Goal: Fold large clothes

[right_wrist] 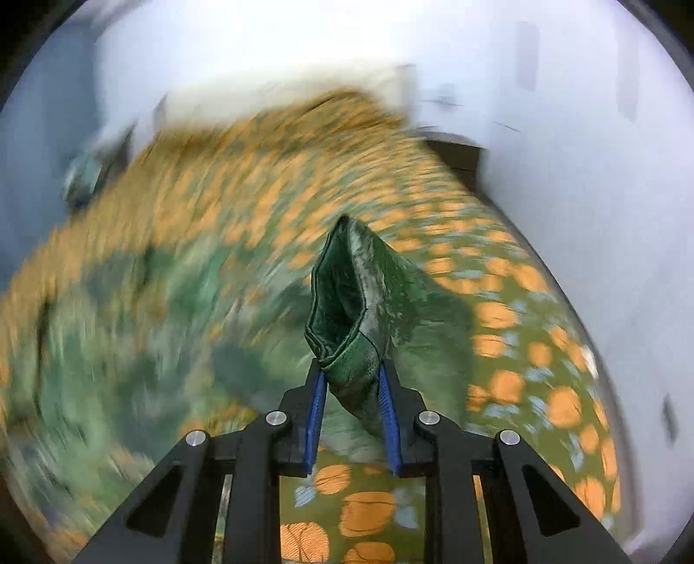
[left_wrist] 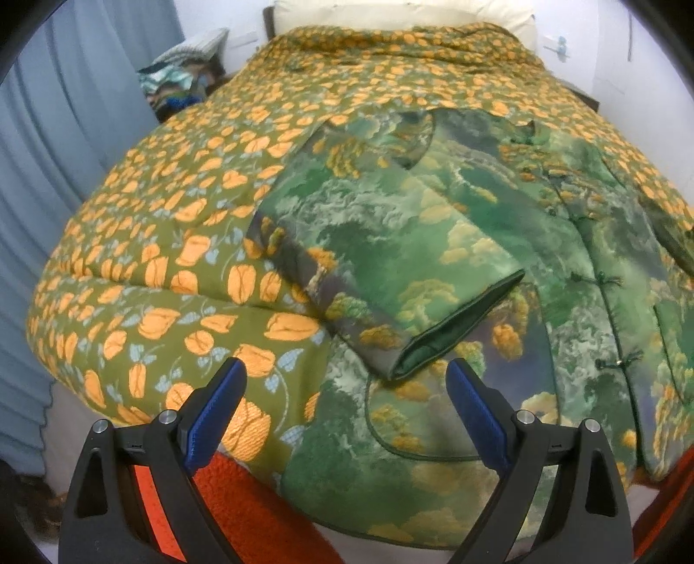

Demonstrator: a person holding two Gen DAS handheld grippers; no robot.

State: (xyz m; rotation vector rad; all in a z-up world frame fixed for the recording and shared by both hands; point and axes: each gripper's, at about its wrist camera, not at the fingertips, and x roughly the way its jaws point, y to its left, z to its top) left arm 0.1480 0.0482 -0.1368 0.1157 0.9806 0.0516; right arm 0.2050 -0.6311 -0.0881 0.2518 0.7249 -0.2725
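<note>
A green jacket [left_wrist: 433, 225] with a cloud-and-tree pattern and knot buttons lies front up on the bed. Its left sleeve [left_wrist: 381, 277] is folded across the chest, with the cuff [left_wrist: 455, 329] pointing toward me. My left gripper [left_wrist: 347, 377] hovers open just above the jacket's lower part, close to that cuff, and holds nothing. In the right wrist view my right gripper [right_wrist: 352, 373] is shut on the other sleeve's cuff [right_wrist: 347, 303], which stands lifted off the bedding with its dark green lining showing. The jacket body [right_wrist: 130, 312] is blurred at the left.
An olive quilt [left_wrist: 173, 243] with orange flowers covers the bed. An orange fleece blanket [left_wrist: 243, 499] shows at the near edge. A cream pillow [left_wrist: 390, 13] sits at the head, a pile of clothes [left_wrist: 182, 82] beside grey-blue curtains [left_wrist: 56, 130] on the left, and a white wall [right_wrist: 585, 152] on the right.
</note>
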